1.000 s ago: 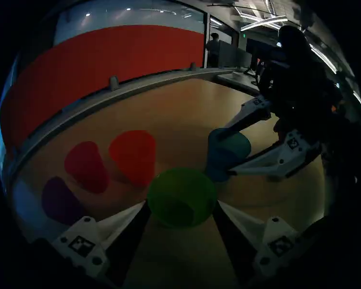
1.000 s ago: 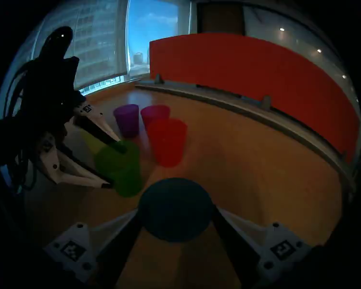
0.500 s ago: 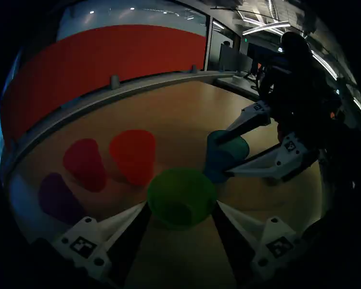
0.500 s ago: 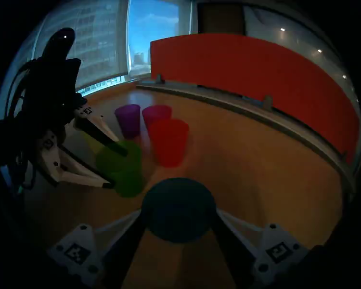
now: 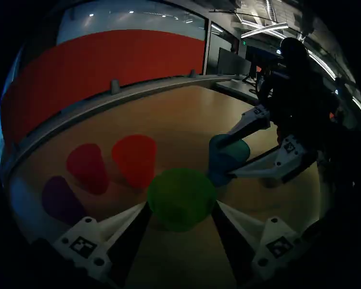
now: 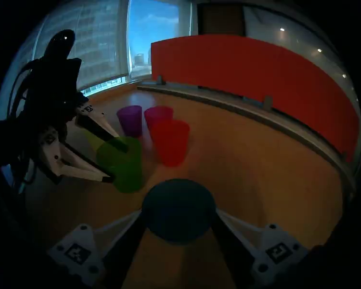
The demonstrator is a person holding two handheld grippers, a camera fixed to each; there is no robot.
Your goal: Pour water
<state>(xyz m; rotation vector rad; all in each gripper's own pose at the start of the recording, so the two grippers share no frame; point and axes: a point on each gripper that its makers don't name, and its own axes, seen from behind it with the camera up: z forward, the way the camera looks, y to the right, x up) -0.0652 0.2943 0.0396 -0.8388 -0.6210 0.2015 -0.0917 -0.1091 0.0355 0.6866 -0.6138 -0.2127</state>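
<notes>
Left gripper [image 5: 181, 204], right gripper [image 6: 178, 213] — jaws clamped

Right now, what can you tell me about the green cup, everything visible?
The green cup is translucent plastic, tapered, roughly upright, mouth up. The left tongs clamp it, one finger on each side. Whether it rests on the wooden table or hangs just above, I cannot tell. The red cup stands close beside it, apart.

An office: right gripper view has a red desk divider [image 6: 277, 72] at 1 o'clock and high-rise windows [image 6: 151, 33] at 11; left gripper view, strip ceiling lights [image 5: 263, 30] at 1
</notes>
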